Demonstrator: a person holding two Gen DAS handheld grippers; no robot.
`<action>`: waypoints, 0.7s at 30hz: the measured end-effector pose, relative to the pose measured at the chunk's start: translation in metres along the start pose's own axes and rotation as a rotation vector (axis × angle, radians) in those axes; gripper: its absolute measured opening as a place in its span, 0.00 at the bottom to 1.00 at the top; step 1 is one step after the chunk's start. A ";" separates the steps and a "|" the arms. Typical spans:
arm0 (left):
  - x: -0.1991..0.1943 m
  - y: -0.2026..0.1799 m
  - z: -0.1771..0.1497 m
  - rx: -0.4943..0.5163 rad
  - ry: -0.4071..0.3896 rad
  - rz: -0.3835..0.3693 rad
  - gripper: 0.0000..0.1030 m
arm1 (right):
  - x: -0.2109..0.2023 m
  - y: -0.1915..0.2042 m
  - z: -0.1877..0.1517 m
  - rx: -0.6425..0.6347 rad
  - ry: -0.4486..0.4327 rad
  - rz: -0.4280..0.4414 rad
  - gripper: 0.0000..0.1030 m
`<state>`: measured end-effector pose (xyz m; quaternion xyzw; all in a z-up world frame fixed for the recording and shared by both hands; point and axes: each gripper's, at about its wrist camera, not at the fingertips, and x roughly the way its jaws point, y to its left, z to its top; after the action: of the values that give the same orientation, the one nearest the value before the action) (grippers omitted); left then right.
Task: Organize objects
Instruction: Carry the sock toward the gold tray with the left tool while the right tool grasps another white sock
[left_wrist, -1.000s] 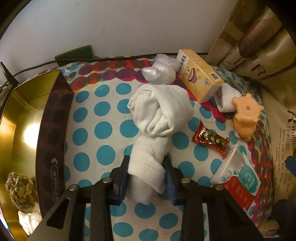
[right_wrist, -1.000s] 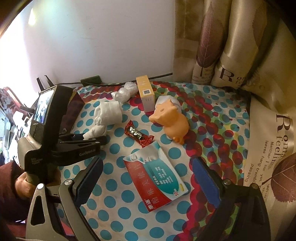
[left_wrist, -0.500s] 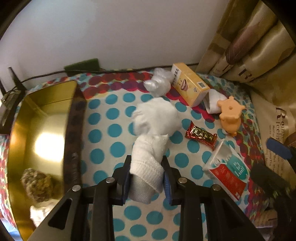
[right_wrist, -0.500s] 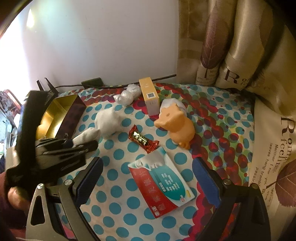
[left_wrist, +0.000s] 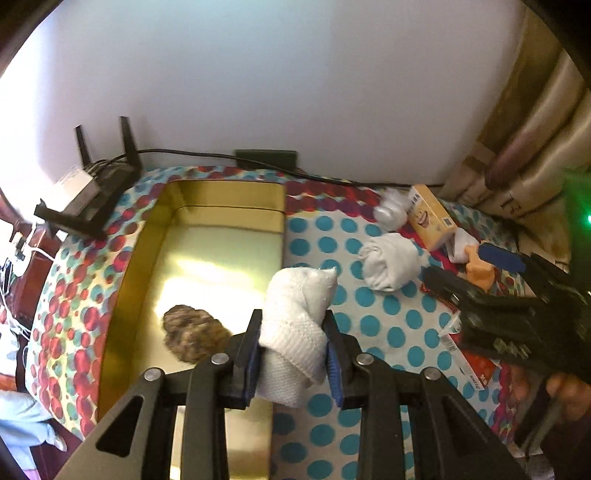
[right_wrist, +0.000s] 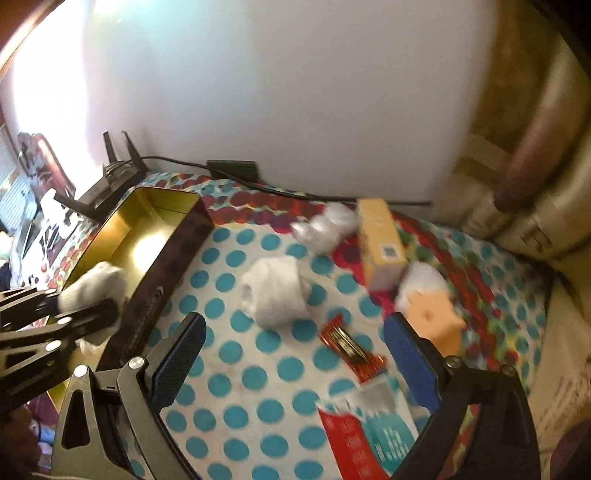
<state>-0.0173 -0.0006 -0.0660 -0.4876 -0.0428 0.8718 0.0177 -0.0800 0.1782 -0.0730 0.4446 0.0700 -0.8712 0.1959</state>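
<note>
Blur: my right wrist view smears print on the yellow box (right_wrist: 380, 245) and red-and-teal packet (right_wrist: 365, 432), unreadable | Hidden: my right gripper (left_wrist: 517, 291) covers most of the orange toy (left_wrist: 478, 269) | Cut off: gold tin (left_wrist: 218, 236) at bottom edge.

Bright light floods in from the left of both grippers, bleaching the wall (right_wrist: 74, 92) and glaring off the gold tin (left_wrist: 207, 266) floor. The right wrist view is motion-blurred throughout; fisheye edges bend and darken.

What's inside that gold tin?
In the gold tin lies a brownish woven ball. The hand-held gripper and its white sock cover the tin's near end.
</note>
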 end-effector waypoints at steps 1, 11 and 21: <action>-0.003 0.004 -0.001 -0.007 -0.002 0.008 0.29 | 0.007 0.001 0.004 -0.007 0.003 0.000 0.93; -0.021 0.024 -0.011 -0.023 -0.025 0.032 0.29 | 0.057 0.016 0.016 -0.068 0.063 -0.049 0.81; -0.025 0.042 -0.016 -0.051 -0.025 0.046 0.29 | 0.088 0.022 0.012 -0.085 0.124 -0.107 0.78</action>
<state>0.0100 -0.0431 -0.0567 -0.4780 -0.0540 0.8766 -0.0153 -0.1271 0.1298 -0.1354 0.4845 0.1427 -0.8475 0.1632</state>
